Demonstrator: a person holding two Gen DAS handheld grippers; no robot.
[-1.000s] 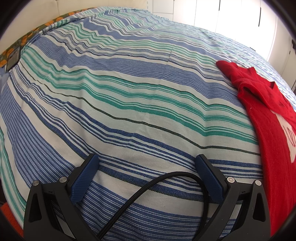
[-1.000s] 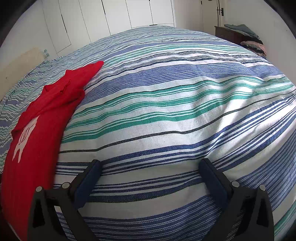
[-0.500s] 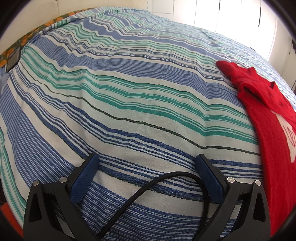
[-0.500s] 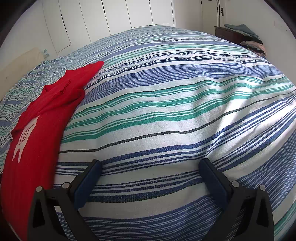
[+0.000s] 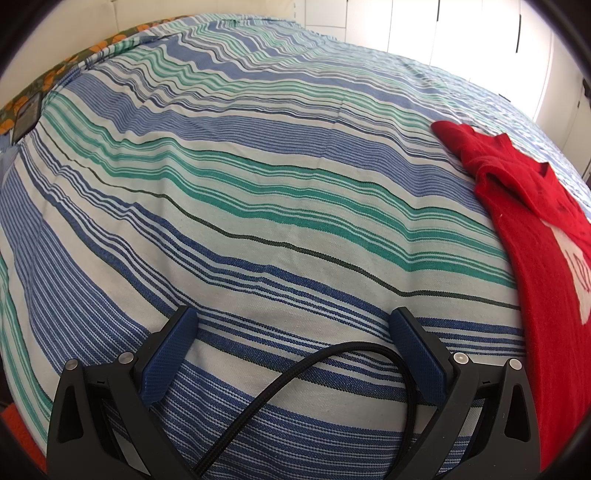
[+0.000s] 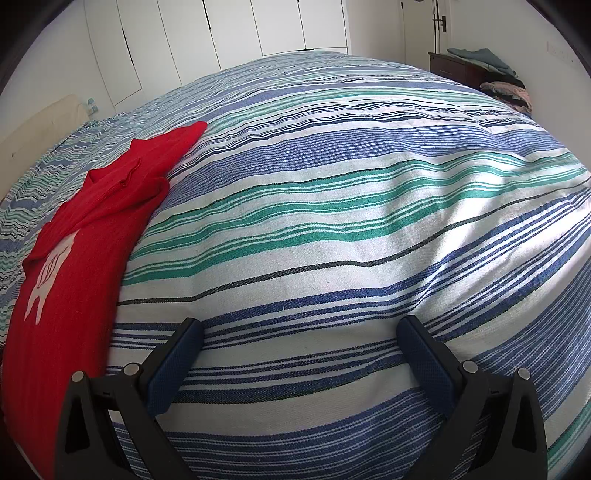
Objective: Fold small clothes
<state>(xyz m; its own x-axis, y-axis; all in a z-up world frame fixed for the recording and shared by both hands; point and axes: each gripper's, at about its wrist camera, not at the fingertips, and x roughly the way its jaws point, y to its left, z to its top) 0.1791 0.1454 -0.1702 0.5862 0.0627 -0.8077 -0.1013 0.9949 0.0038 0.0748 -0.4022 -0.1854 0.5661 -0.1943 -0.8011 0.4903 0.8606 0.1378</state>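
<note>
A small red shirt (image 5: 535, 236) with a white print lies flat on the striped bedspread (image 5: 258, 192), at the right edge of the left wrist view. It shows at the left edge of the right wrist view (image 6: 85, 236), one sleeve pointing away. My left gripper (image 5: 295, 325) is open and empty, low over the bedspread, left of the shirt. My right gripper (image 6: 301, 332) is open and empty, low over the bedspread (image 6: 332, 221), right of the shirt. A black cable (image 5: 280, 384) loops between the left fingers.
White wardrobe doors (image 6: 221, 33) stand beyond the bed. A dark dresser (image 6: 461, 68) with piled clothes stands at the far right. An orange-patterned cloth (image 5: 55, 77) lies along the bed's far left edge.
</note>
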